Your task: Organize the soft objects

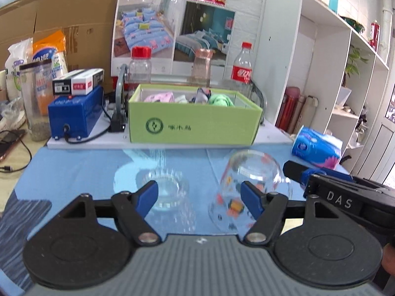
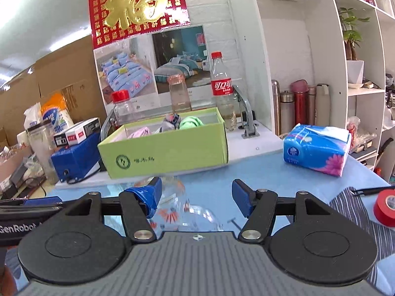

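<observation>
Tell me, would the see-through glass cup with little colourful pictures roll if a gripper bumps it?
Probably. The clear printed glass cup lies tipped on the blue tablecloth, so its round side could roll, likely in a curve. It looks smooth, so perhaps slippery for the open left gripper, and breakable.

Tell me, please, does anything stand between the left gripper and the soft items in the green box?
Yes. Two clear glasses lie on the blue mat ahead of the left gripper: a plain glass and a patterned glass. The green box holding the soft items sits behind them.
</observation>
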